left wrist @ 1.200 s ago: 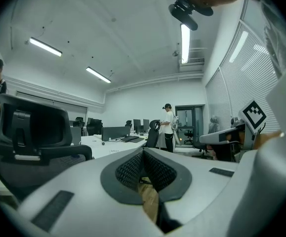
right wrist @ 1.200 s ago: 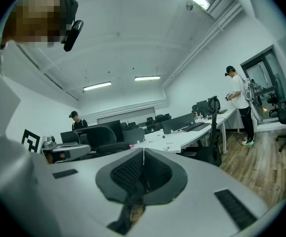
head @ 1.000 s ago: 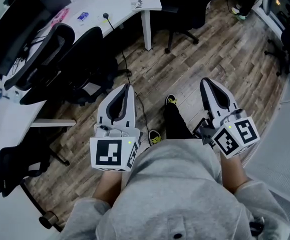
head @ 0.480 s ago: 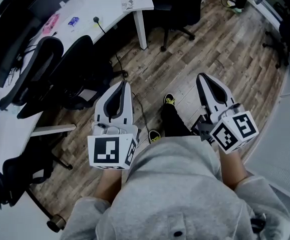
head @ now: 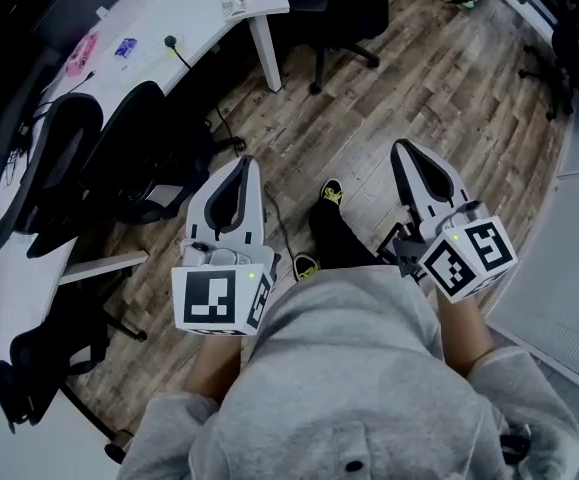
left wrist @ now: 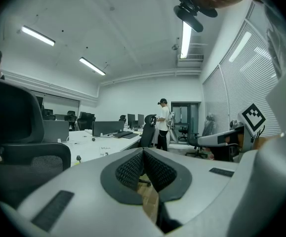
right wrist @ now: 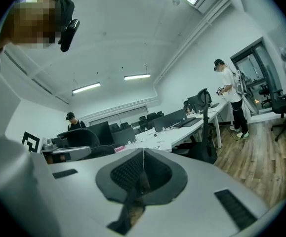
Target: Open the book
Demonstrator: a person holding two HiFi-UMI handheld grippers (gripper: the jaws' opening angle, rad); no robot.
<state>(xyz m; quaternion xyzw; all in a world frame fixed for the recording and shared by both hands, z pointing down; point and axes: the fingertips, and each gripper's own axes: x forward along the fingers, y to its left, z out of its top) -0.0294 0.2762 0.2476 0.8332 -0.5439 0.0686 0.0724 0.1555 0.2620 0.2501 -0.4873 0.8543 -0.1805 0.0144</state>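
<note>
No book shows in any view. In the head view I hold both grippers out level at waist height over a wooden floor. My left gripper [head: 243, 164] is shut, its pads meeting at the tips with nothing between them, as the left gripper view [left wrist: 143, 151] confirms. My right gripper [head: 405, 148] is also shut and empty; its jaws touch in the right gripper view [right wrist: 143, 150]. Each gripper carries its marker cube near my hands.
A long white desk [head: 184, 13] with papers and small items runs along the upper left, with black office chairs [head: 119, 143] beside it. A cable lies on the floor. My shoes [head: 331, 190] stand between the grippers. Another person [left wrist: 162, 125] stands far off by the desks.
The desk and chairs have slid to the left and upward in the head view as I move. Both grippers travel with me and stay shut and empty.
</note>
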